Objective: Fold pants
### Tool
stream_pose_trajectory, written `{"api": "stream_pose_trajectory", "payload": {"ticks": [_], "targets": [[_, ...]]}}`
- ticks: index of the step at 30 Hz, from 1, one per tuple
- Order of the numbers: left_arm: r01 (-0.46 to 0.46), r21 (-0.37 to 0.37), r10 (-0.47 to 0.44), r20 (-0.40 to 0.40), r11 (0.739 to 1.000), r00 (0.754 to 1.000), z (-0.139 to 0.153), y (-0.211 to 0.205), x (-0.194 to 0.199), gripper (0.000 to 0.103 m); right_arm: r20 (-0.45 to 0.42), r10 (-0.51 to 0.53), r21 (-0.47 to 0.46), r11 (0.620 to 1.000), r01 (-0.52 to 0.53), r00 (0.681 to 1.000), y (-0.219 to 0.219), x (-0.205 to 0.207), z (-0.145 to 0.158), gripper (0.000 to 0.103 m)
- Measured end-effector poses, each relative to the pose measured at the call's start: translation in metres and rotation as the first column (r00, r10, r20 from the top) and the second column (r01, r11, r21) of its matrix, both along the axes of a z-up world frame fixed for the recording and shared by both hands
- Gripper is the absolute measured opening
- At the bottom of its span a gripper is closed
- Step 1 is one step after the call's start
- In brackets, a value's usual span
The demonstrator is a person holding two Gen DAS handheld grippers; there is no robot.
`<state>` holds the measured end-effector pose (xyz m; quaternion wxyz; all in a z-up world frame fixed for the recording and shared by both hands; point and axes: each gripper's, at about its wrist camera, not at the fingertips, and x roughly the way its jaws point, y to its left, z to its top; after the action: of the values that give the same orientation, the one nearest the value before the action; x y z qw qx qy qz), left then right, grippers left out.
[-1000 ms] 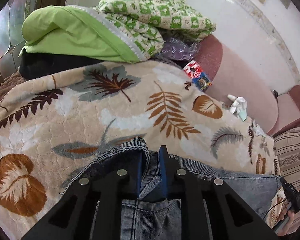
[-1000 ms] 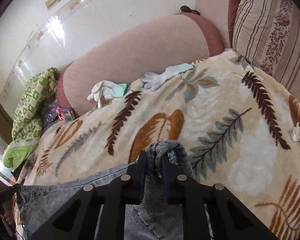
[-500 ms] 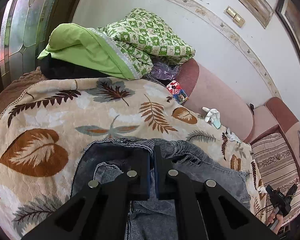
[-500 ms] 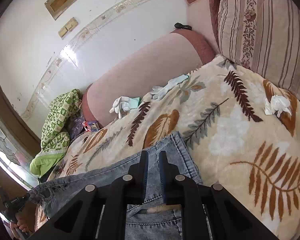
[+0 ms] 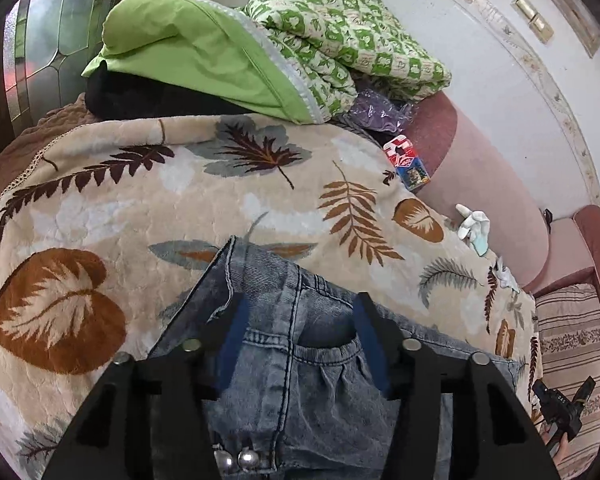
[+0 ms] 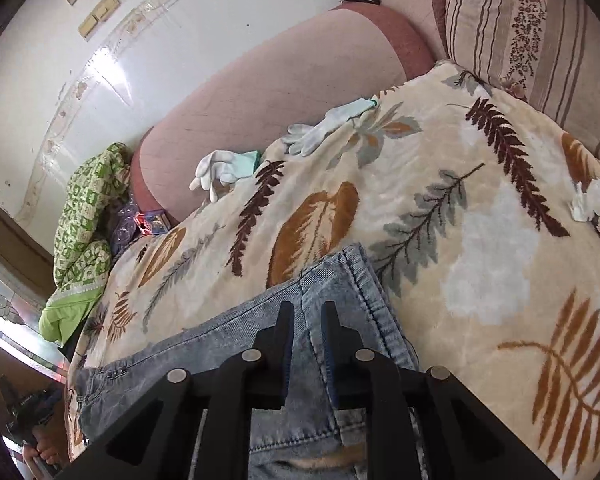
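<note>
The left hand-held gripper (image 5: 298, 316) is opening, its jaws wide over the pants (image 5: 300, 380), pads off the denim. The right hand-held gripper (image 6: 307, 322) opens slightly, denim between its narrow jaws. The pants lie on the leaf-print blanket (image 6: 480, 208); white gloves (image 6: 220, 168) lie beyond.

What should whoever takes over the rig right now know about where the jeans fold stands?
Left tool: jaws opening, straddling the waist end of the jeans, pads off the cloth.
Right tool: jaws narrow, just opening over the leg hem; a pinch can't be confirmed.
Jeans lie stretched flat across the leaf-print blanket, apparently one leg over the other.
Done: jeans laid out.
Left: probably re-grip and fold hem towards waist, then smooth.
</note>
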<state>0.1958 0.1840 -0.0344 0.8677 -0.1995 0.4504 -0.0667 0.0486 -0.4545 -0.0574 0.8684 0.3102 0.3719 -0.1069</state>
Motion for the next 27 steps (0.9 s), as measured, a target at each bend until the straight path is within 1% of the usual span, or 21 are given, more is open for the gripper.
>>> {"api": "stream_pose_trajectory", "payload": {"ticks": [3, 4, 6, 8, 9, 10, 12, 13, 14, 15, 16, 17, 18, 19, 20, 21, 22, 23, 24, 26, 27], "targets": [[-0.003, 0.026, 0.005, -0.061, 1.000, 0.998, -0.016, -0.008, 0.023, 0.062, -0.094, 0.000, 0.032, 0.999, 0.003, 0.996, -0.014, 0.029, -0.019, 0.016], [-0.011, 0.022, 0.013, -0.086, 1.000, 0.996, -0.022, -0.009, 0.030, 0.068, -0.119, 0.001, 0.051, 0.999, 0.005, 0.993, -0.019, 0.037, -0.026, 0.016], [-0.029, 0.024, 0.031, -0.107, 0.999, 0.994, -0.031, -0.012, 0.042, 0.071, -0.138, -0.006, 0.058, 0.998, 0.014, 0.990, -0.029, 0.047, -0.036, 0.016], [-0.040, 0.054, 0.047, -0.121, 0.998, 0.991, -0.040, -0.015, 0.053, 0.079, -0.126, -0.014, 0.065, 0.998, 0.023, 0.992, -0.037, 0.052, -0.040, 0.016], [-0.041, 0.064, 0.049, -0.128, 0.997, 0.991, -0.044, -0.017, 0.057, 0.080, -0.095, -0.018, 0.074, 0.997, 0.025, 0.995, -0.040, 0.052, -0.037, 0.016], [-0.036, 0.069, 0.045, -0.135, 0.997, 0.990, -0.049, -0.019, 0.062, 0.080, -0.039, -0.031, 0.074, 0.997, 0.034, 0.999, -0.043, 0.048, -0.031, 0.016], [-0.011, 0.089, 0.025, -0.156, 0.996, 0.987, -0.059, -0.026, 0.070, 0.080, 0.115, -0.087, 0.048, 0.995, 0.082, 0.990, -0.044, 0.031, -0.010, 0.018], [0.003, 0.108, 0.014, -0.157, 0.994, 0.987, -0.062, -0.030, 0.073, 0.080, 0.200, -0.100, 0.040, 0.995, 0.094, 0.975, -0.043, 0.021, 0.001, 0.024], [0.015, 0.131, 0.005, -0.147, 0.991, 0.989, -0.062, -0.034, 0.074, 0.079, 0.267, -0.094, 0.030, 0.996, 0.090, 0.959, -0.041, 0.013, 0.009, 0.053], [0.029, 0.147, -0.009, -0.133, 0.989, 0.991, -0.061, -0.038, 0.073, 0.074, 0.313, -0.091, 0.020, 0.996, 0.089, 0.945, -0.040, 0.008, 0.015, 0.077], [0.048, 0.147, -0.028, -0.131, 0.988, 0.991, -0.060, -0.041, 0.074, 0.054, 0.345, -0.121, 0.025, 0.993, 0.119, 0.931, -0.041, 0.003, 0.017, 0.103], [0.064, 0.144, -0.044, -0.138, 0.987, 0.990, -0.060, -0.042, 0.073, 0.040, 0.374, -0.169, 0.056, 0.986, 0.160, 0.912, -0.045, -0.003, 0.013, 0.102], [0.065, 0.144, -0.046, -0.135, 0.987, 0.990, -0.060, -0.043, 0.072, 0.039, 0.380, -0.205, 0.128, 0.977, 0.169, 0.902, -0.052, -0.005, 0.006, 0.103], [0.060, 0.147, -0.041, -0.126, 0.987, 0.991, -0.059, -0.043, 0.071, 0.032, 0.334, -0.226, 0.202, 0.965, 0.165, 0.915, -0.060, -0.002, -0.002, 0.102], [0.054, 0.157, -0.035, -0.124, 0.986, 0.992, -0.058, -0.042, 0.070, 0.020, 0.240, -0.247, 0.243, 0.952, 0.188, 0.939, -0.067, 0.005, -0.010, 0.102], [0.047, 0.167, -0.028, -0.116, 0.985, 0.993, -0.055, -0.041, 0.069, 0.017, 0.134, -0.250, 0.248, 0.945, 0.212, 0.959, -0.071, 0.012, -0.016, 0.102], [0.045, 0.156, -0.030, -0.100, 0.987, 0.995, -0.052, -0.040, 0.068, 0.015, 0.101, -0.216, 0.247, 0.951, 0.186, 0.971, -0.070, 0.017, -0.021, 0.102], [0.045, 0.154, -0.032, -0.087, 0.987, 0.996, -0.049, -0.040, 0.067, 0.015, 0.090, -0.174, 0.236, 0.960, 0.149, 0.981, -0.066, 0.022, -0.024, 0.101], [0.048, 0.159, -0.036, -0.077, 0.986, 0.996, -0.045, -0.041, 0.066, 0.014, 0.059, -0.153, 0.207, 0.969, 0.138, 0.986, -0.062, 0.027, -0.026, 0.101], [0.054, 0.165, -0.043, -0.071, 0.985, 0.997, -0.043, -0.044, 0.067, 0.014, 0.005, -0.132, 0.115, 0.985, 0.130, 0.991, -0.051, 0.039, -0.024, 0.101], [0.056, 0.161, -0.043, -0.084, 0.985, 0.996, -0.045, -0.044, 0.069, 0.014, -0.006, -0.110, 0.082, 0.991, 0.110, 0.994, -0.047, 0.044, -0.025, 0.100]]}}
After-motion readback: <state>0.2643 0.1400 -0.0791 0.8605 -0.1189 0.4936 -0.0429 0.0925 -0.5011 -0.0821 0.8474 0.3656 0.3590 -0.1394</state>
